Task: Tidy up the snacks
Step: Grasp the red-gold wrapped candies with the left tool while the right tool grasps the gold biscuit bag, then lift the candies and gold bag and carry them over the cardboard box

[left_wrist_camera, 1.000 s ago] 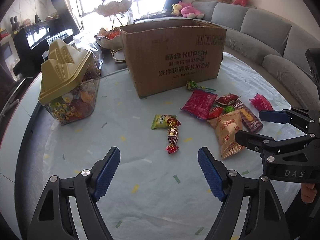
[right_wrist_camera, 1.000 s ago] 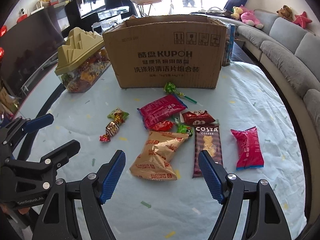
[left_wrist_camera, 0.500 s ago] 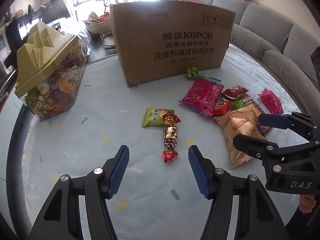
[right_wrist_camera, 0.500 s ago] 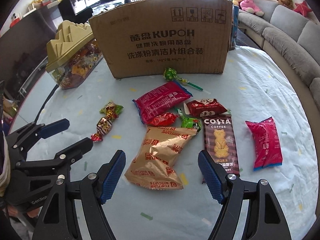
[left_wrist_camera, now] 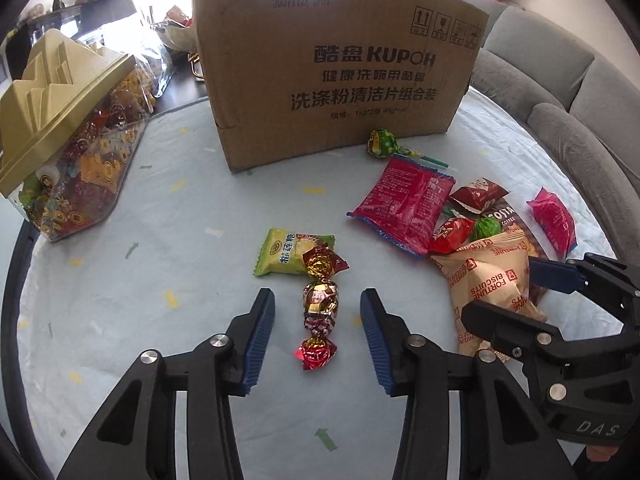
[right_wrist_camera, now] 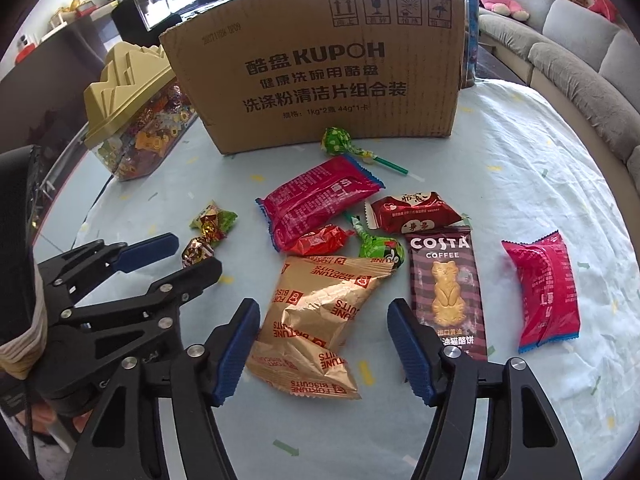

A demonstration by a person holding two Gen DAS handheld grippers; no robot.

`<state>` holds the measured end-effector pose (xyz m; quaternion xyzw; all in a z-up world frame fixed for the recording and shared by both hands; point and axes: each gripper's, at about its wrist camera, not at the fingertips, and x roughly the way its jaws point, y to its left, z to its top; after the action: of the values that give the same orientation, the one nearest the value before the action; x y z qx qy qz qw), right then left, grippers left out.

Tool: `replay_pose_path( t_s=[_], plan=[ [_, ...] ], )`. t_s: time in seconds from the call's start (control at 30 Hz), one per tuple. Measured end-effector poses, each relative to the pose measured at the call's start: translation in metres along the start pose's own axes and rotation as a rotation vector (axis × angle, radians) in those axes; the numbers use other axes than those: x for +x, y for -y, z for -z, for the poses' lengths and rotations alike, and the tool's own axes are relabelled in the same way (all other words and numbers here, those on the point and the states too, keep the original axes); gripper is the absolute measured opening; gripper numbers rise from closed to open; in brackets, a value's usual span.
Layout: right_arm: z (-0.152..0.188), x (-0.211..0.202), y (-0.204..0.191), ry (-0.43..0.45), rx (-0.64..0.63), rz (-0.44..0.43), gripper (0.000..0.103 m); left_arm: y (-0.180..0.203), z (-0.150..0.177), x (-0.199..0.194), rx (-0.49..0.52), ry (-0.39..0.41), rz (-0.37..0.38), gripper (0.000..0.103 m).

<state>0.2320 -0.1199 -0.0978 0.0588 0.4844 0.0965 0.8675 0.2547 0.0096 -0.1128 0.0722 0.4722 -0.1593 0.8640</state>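
Left wrist view: your left gripper (left_wrist_camera: 318, 336) occupies the lower centre of the frame, jaws apart, with its blue pads (left_wrist_camera: 259, 340) flanking a foil-wrapped candy (left_wrist_camera: 320, 305) that lies lengthwise in the gap, touching neither pad. Just above it sits a green candy packet (left_wrist_camera: 285, 257). At upper centre stands the cardboard box (left_wrist_camera: 340, 68), printed KUPOH; a green lollipop (left_wrist_camera: 385, 143) lies at its foot. At upper left is a clear candy jar (left_wrist_camera: 68, 156) with a gold stepped lid. To the right of centre, a red snack bag (left_wrist_camera: 404, 205) and a gold biscuit bag (left_wrist_camera: 490, 284) lie on the pale tablecloth (left_wrist_camera: 160, 360). Your right gripper (left_wrist_camera: 532, 300) enters from the right edge, reaching over the biscuit bag.

Right wrist view: your right gripper (right_wrist_camera: 322, 346) sits at lower centre, jaws apart, straddling the lower half of the gold biscuit bag (right_wrist_camera: 320, 320); the left pad (right_wrist_camera: 236, 344) is touching or nearly touching the bag's edge. Just right of the bag lies a Costa Coffee biscuit pack (right_wrist_camera: 444, 292), and farther right a pink snack pouch (right_wrist_camera: 546, 296). The red snack bag (right_wrist_camera: 320, 200) and the cardboard box (right_wrist_camera: 316, 72) fill the upper centre. Your left gripper (right_wrist_camera: 172, 256) appears at left, open around the foil-wrapped candy (right_wrist_camera: 196, 249).
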Motion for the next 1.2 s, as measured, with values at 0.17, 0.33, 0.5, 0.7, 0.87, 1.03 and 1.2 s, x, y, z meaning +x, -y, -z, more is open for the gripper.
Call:
replay_pose_path(
  t_s=[0.17,0.33,0.5,0.7,0.87,1.03,1.2],
  plan=[
    [0.0,0.001,-0.003,0.003,-0.017,-0.017,0.053,0.003,-0.001,0.003,-0.006,-0.007,-0.002,0.025],
    [0.001,0.0,-0.007,0.011,-0.039,-0.01,0.045,0.005,0.0,0.001,-0.003,-0.01,-0.011,0.019],
    [0.002,-0.005,-0.005,0.023,-0.042,-0.008,0.042,0.005,0.001,-0.008,-0.019,0.003,-0.019,0.019],
    [0.003,-0.017,-0.002,0.05,-0.04,-0.013,0.04,0.004,0.005,-0.027,-0.054,0.029,-0.023,0.019],
    [0.003,-0.029,-0.002,0.078,-0.04,-0.02,0.04,0.004,0.008,-0.046,-0.077,0.065,-0.026,0.019],
    [0.001,-0.044,-0.003,0.11,-0.048,-0.028,0.04,0.007,0.005,-0.064,-0.092,0.106,-0.023,0.019],
    [-0.003,-0.058,-0.003,0.145,-0.054,-0.037,0.04,0.011,0.0,-0.082,-0.096,0.148,-0.027,0.019]
  ],
)
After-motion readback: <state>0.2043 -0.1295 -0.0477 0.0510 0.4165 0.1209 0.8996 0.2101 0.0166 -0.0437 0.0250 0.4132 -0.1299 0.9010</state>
